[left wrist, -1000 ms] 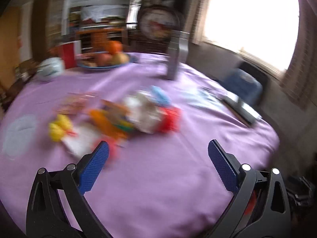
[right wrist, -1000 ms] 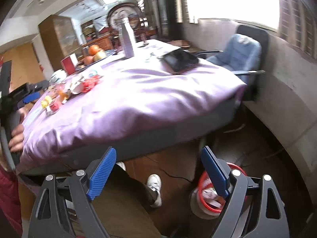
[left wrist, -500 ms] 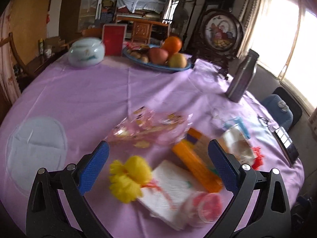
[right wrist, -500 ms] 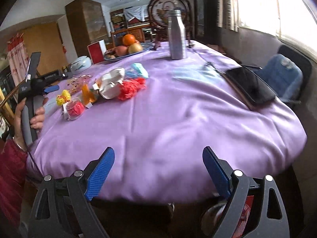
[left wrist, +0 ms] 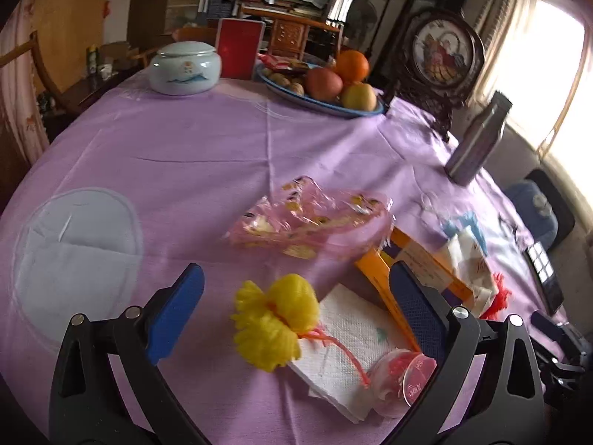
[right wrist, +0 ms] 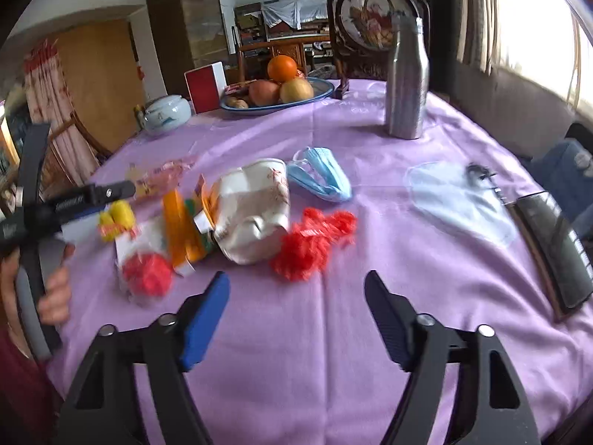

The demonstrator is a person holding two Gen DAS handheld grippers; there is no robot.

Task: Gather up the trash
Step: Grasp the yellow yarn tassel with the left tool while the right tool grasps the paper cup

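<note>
Trash lies on the purple tablecloth (left wrist: 207, 155). My left gripper (left wrist: 296, 307) is open and empty, straddling a yellow mesh puff (left wrist: 274, 319) on a white napkin (left wrist: 348, 337), with a clear cup of red stuff (left wrist: 404, 374), an orange carton (left wrist: 415, 270) and a pink wrapper (left wrist: 307, 218) close by. My right gripper (right wrist: 296, 315) is open and empty just short of a red mesh (right wrist: 311, 237), a crushed white paper cup (right wrist: 255, 211) and a blue face mask (right wrist: 322, 178). The left gripper also shows in the right wrist view (right wrist: 74, 204).
A steel bottle (right wrist: 406, 81), a blue fruit plate (right wrist: 274, 105), a red box (right wrist: 205, 87) and a white lidded jar (right wrist: 165, 115) stand at the back. A dark phone (right wrist: 556, 244) and a pale round mat (right wrist: 456, 200) lie at right. Another round mat (left wrist: 74, 241) lies at left.
Both grippers have moved in over the table toward the trash pile. The right gripper rose from the floor side to the table top. Both stayed open.
</note>
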